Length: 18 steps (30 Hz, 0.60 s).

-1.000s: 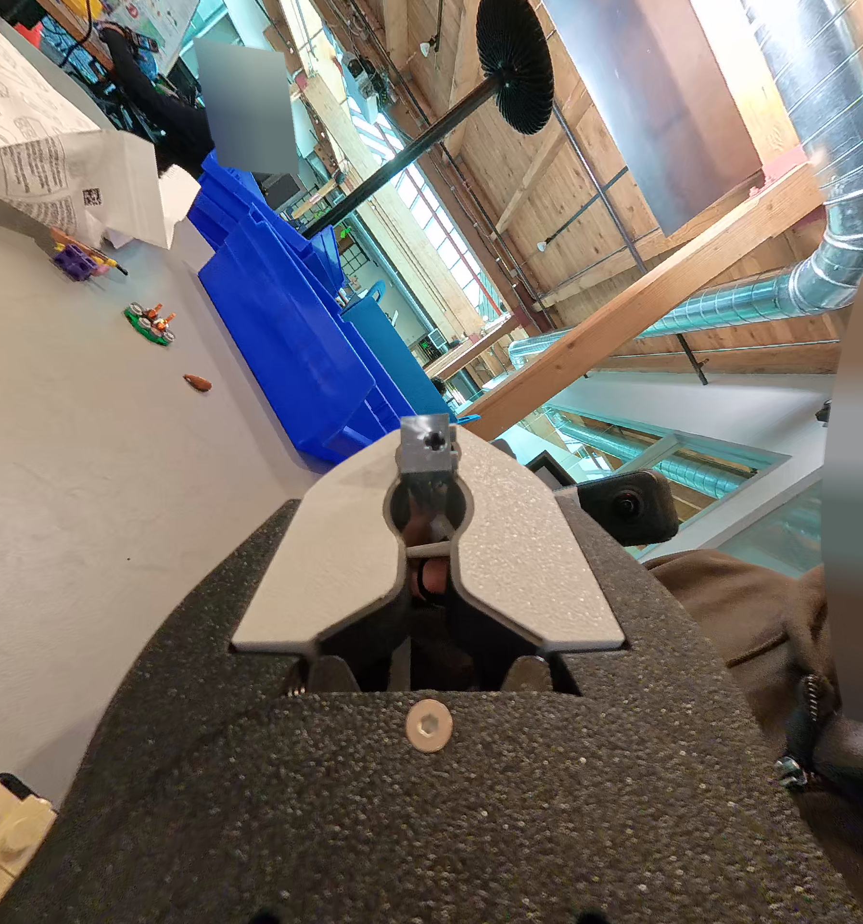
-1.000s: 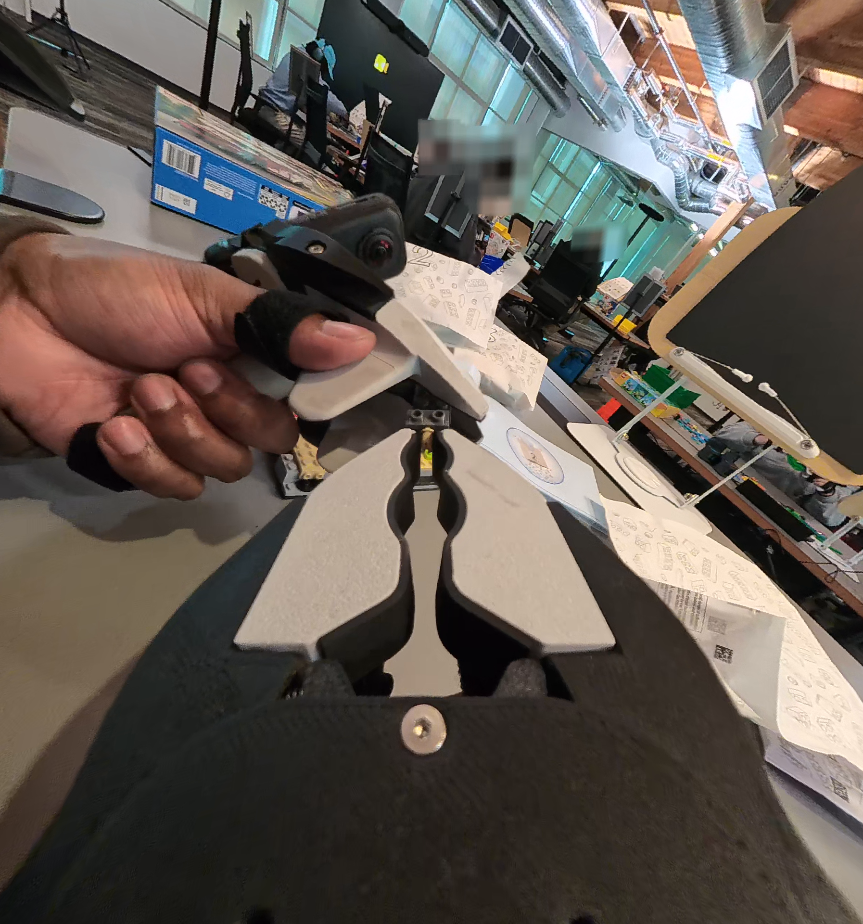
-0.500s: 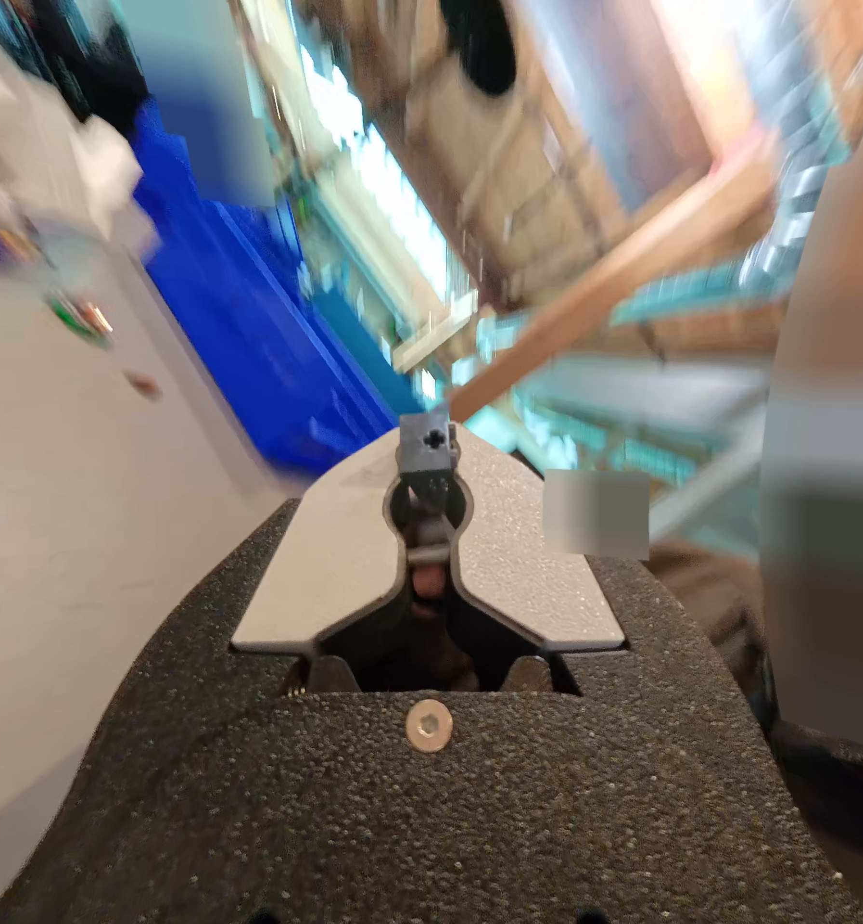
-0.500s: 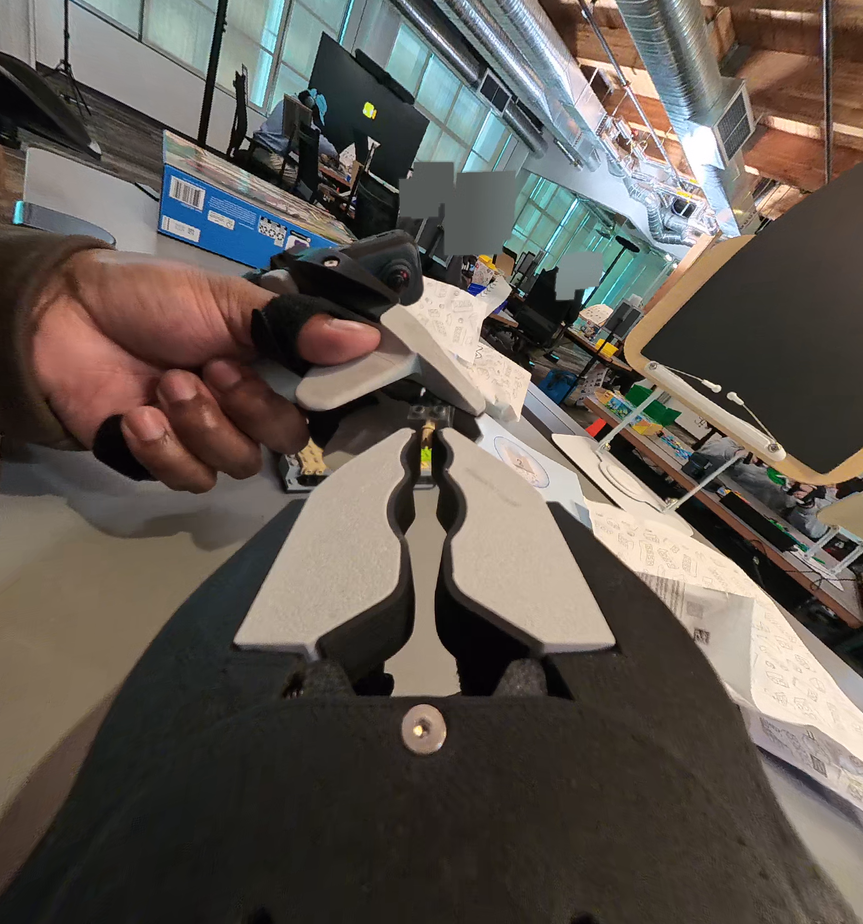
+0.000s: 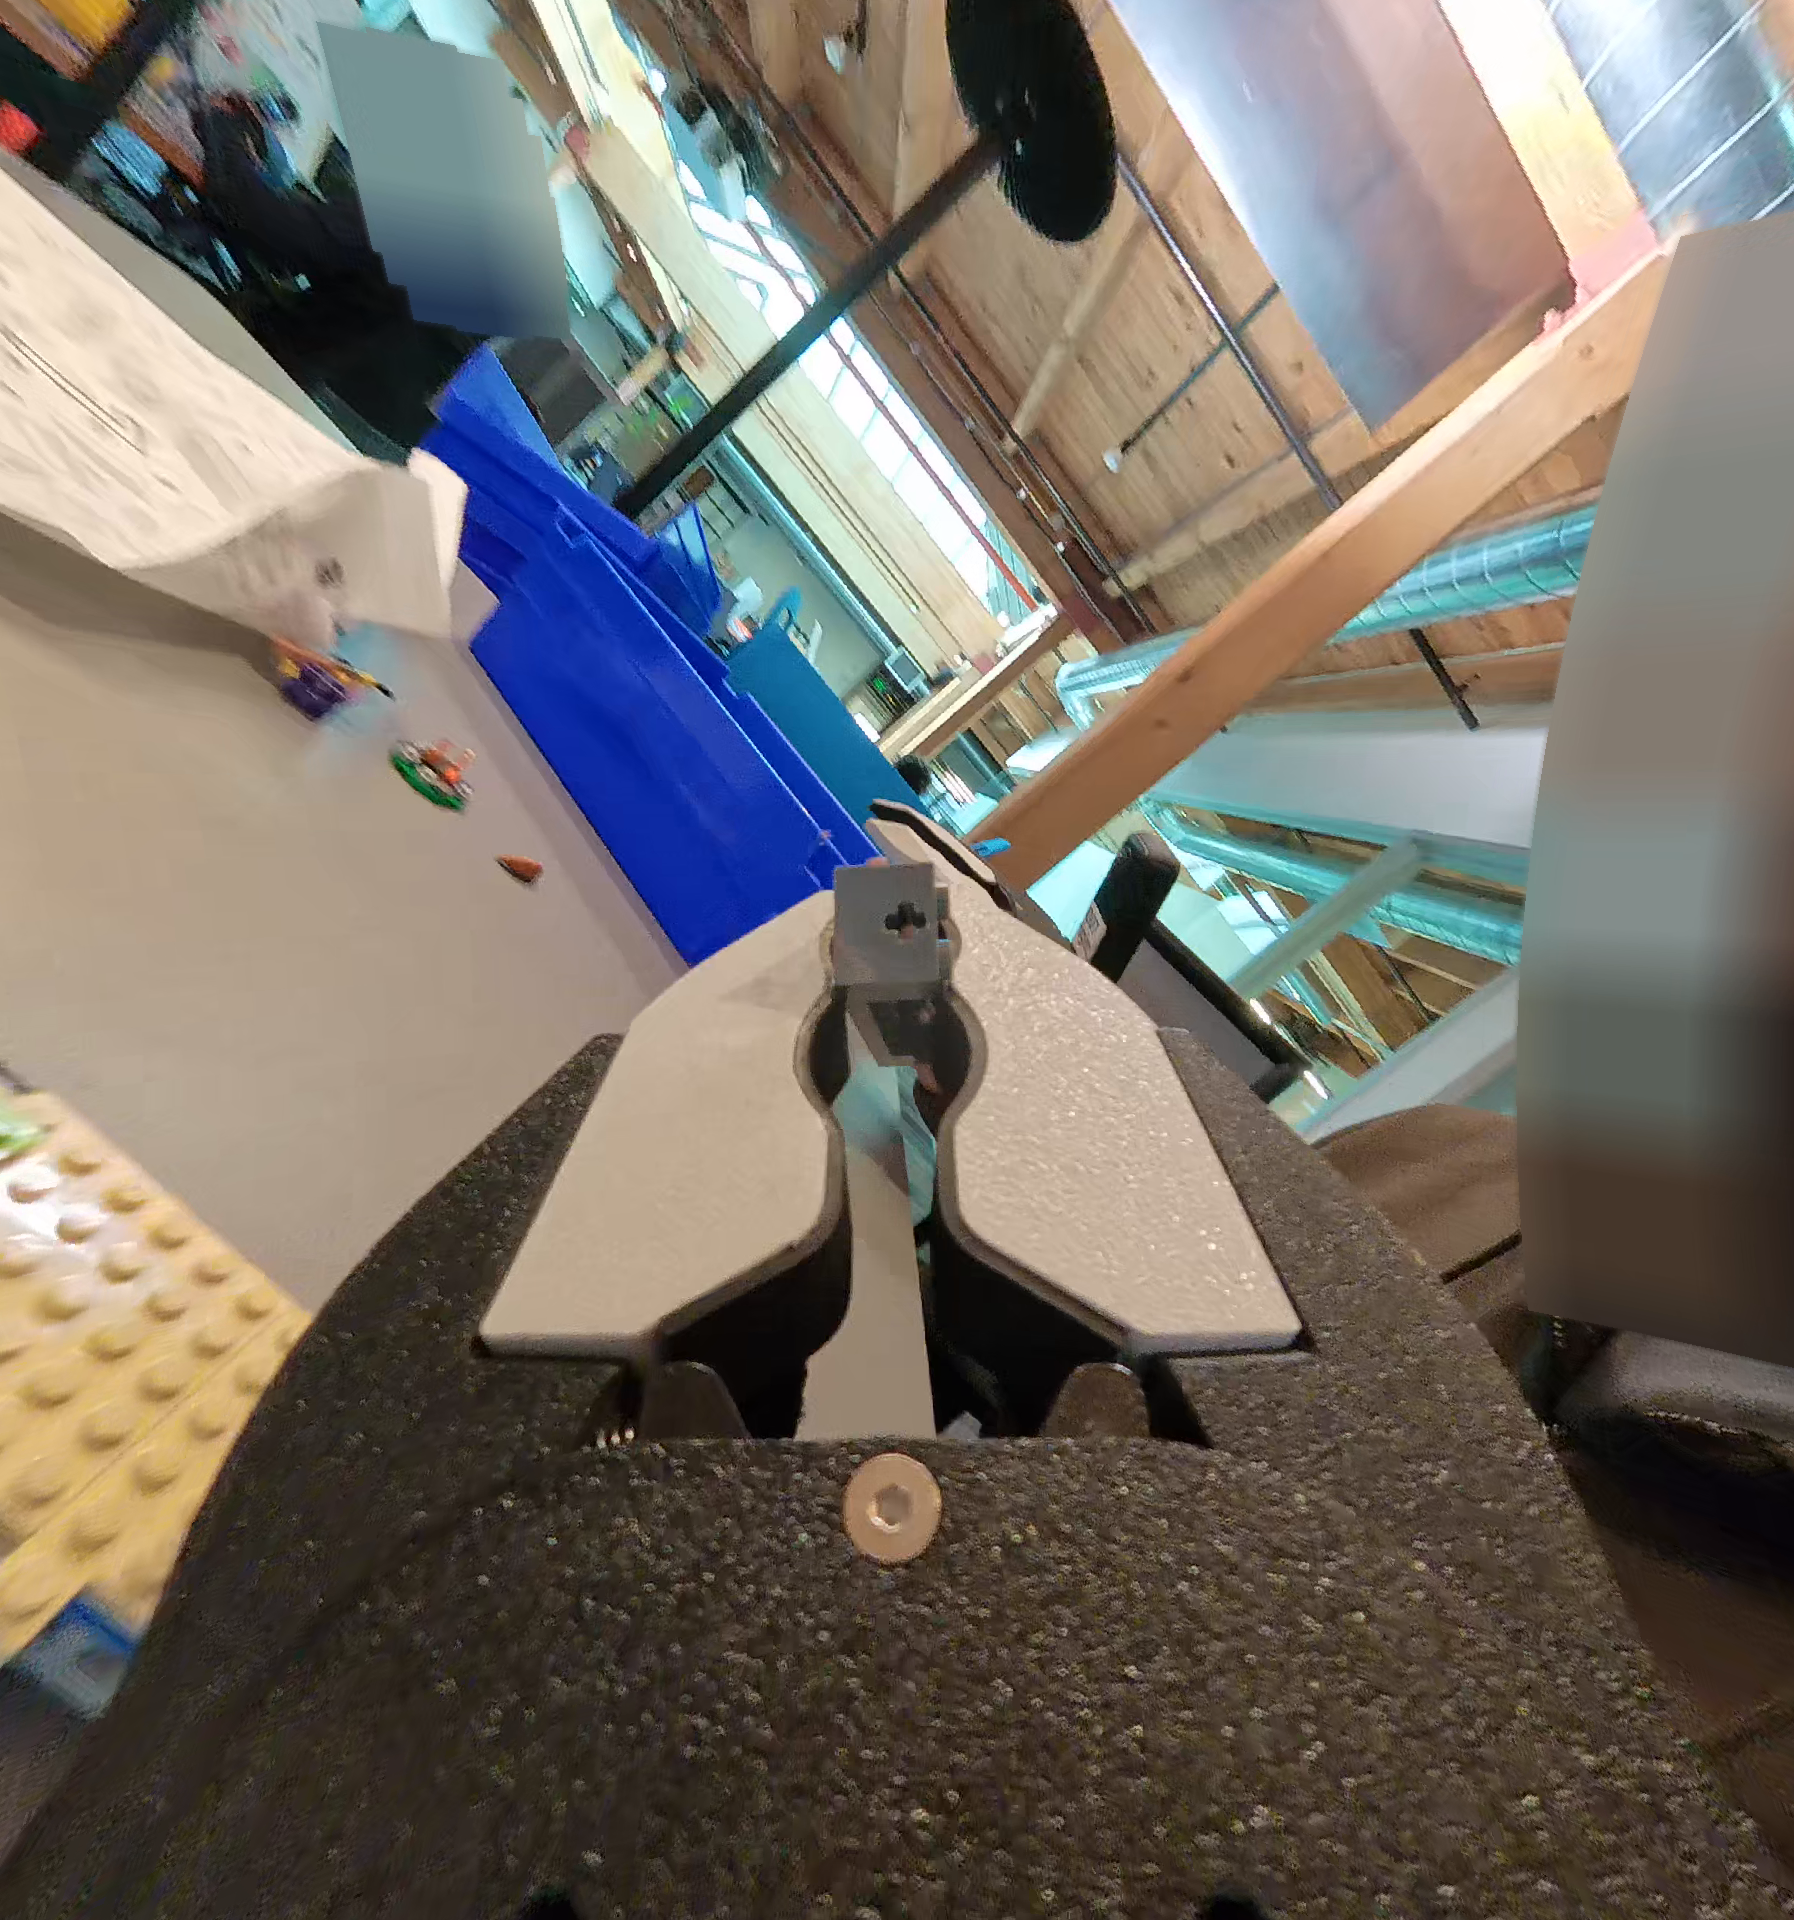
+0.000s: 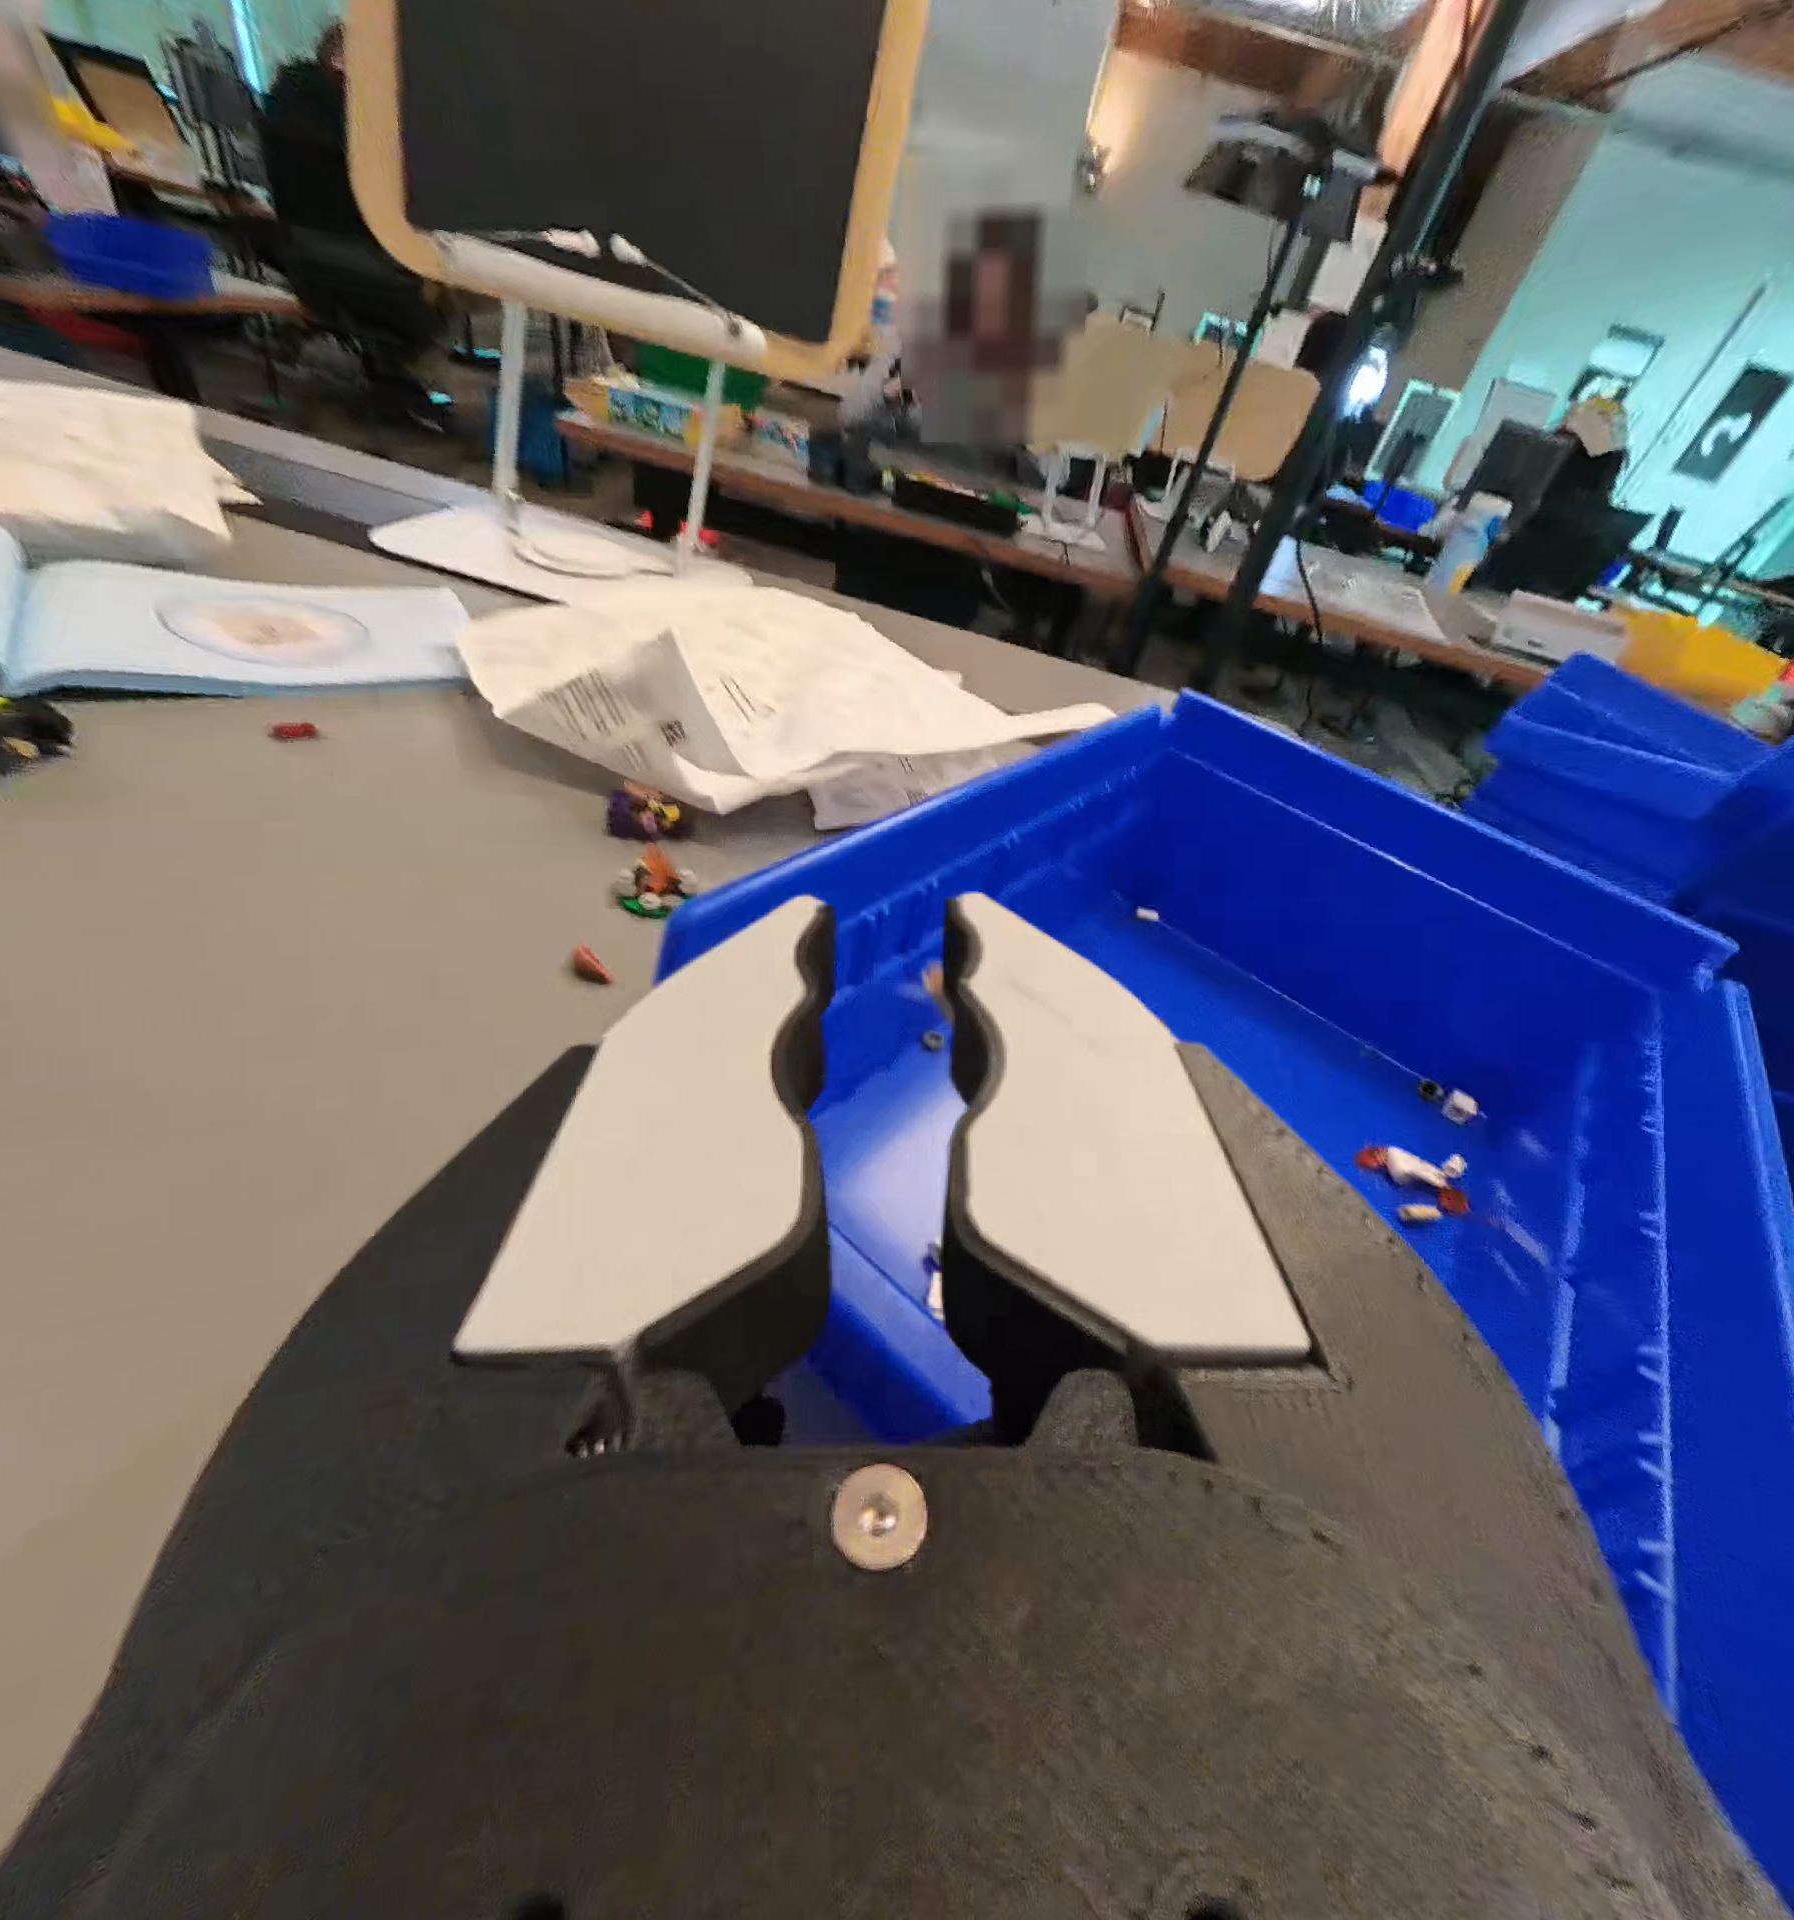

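Note:
My left gripper (image 5: pixel 888 951) is shut on a small grey brick (image 5: pixel 888 928) with a cross-shaped hole, and it is tilted up off the grey table (image 5: pixel 197 935). Part of my right gripper (image 5: pixel 940 847) shows just beyond the brick. In the right wrist view my right gripper (image 6: pixel 888 920) is open over the near corner of a blue bin (image 6: pixel 1392 935). A small blurred tan piece (image 6: pixel 932 979) shows between its fingertips against the bin's inside, and the pads do not press on it. Several small pieces (image 6: pixel 1418 1169) lie on the bin's floor.
A tan studded baseplate (image 5: pixel 62 1330) is at my left. A green round piece (image 6: pixel 654 885), a purple piece (image 6: pixel 644 812) and a brown cone (image 6: pixel 592 964) lie on the table (image 6: pixel 249 987). Beyond them are paper sheets (image 6: pixel 727 696) and an open booklet (image 6: pixel 197 634). More blue bins (image 6: pixel 1651 769) stand at the right. Tip to tip, the grippers are about 30 centimeters apart.
My right gripper was shut at the grey brick in my left gripper. It has swung right to the blue bin and opened. My left gripper has kept hold of the grey brick.

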Each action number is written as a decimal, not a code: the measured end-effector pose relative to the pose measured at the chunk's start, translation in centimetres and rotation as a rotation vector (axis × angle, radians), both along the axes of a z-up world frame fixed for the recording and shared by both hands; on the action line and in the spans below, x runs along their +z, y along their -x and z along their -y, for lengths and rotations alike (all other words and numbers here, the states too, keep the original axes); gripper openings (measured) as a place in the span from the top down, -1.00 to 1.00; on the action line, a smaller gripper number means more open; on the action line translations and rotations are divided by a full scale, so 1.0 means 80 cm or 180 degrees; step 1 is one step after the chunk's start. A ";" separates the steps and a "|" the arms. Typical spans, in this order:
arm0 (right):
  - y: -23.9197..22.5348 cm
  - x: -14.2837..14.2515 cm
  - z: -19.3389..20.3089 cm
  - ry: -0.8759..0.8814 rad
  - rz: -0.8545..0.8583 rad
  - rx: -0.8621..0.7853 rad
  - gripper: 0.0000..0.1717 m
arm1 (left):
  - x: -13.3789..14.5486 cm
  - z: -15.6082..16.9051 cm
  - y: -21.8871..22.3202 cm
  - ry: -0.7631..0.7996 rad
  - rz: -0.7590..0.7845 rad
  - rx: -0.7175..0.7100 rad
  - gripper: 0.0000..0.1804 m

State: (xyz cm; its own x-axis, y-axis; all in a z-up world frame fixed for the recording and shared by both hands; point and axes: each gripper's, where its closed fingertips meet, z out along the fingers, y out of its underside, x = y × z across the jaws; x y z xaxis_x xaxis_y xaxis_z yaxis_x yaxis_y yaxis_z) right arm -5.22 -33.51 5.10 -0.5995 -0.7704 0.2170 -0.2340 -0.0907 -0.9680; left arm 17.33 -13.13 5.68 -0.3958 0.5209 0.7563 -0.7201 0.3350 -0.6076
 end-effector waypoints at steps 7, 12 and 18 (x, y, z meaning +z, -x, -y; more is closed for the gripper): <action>-0.045 -0.002 -0.070 0.0325 -0.0059 0.0628 0.71 | -0.004 0.020 0.056 -0.0149 -0.0050 -0.0209 0.88; -0.126 -0.017 -0.182 0.0483 -0.0033 0.1613 0.67 | -0.010 0.038 0.102 -0.0271 -0.0387 -0.0315 0.88; -0.169 -0.023 -0.234 0.0566 -0.0058 0.1966 0.62 | -0.017 0.048 0.127 -0.0371 -0.0491 -0.0320 0.88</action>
